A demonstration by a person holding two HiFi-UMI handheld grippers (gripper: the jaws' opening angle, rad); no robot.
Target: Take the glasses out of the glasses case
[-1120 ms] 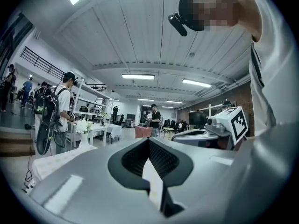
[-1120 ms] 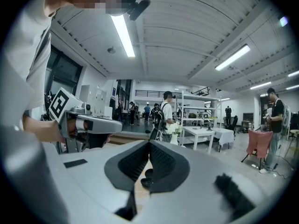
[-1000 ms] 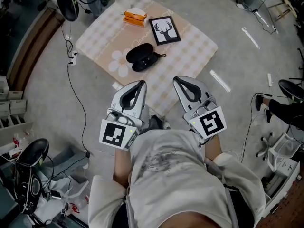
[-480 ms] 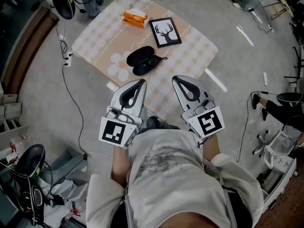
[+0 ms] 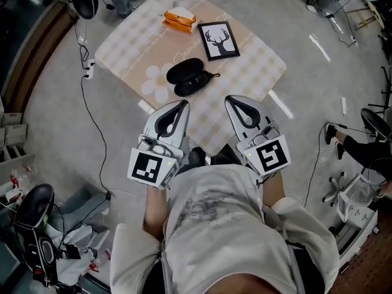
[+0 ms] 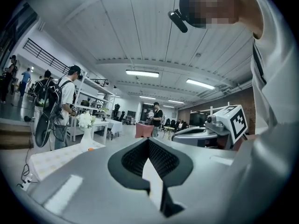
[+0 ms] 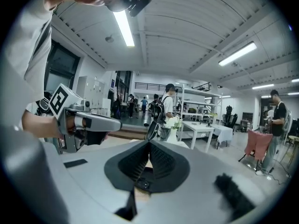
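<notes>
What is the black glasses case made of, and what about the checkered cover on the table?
The glasses case looks like a hard shell in matte black, maybe plastic or faux leather: it is rounded, keeps its shape and barely shines. The table cover looks like soft cloth, beige and white checks with a printed daisy, flat and without gloss. Neither is certain from this far.

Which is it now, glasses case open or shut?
Apparently open: in the head view the glasses case lies on the table as two dark halves side by side. Its contents are too small to tell.
</notes>
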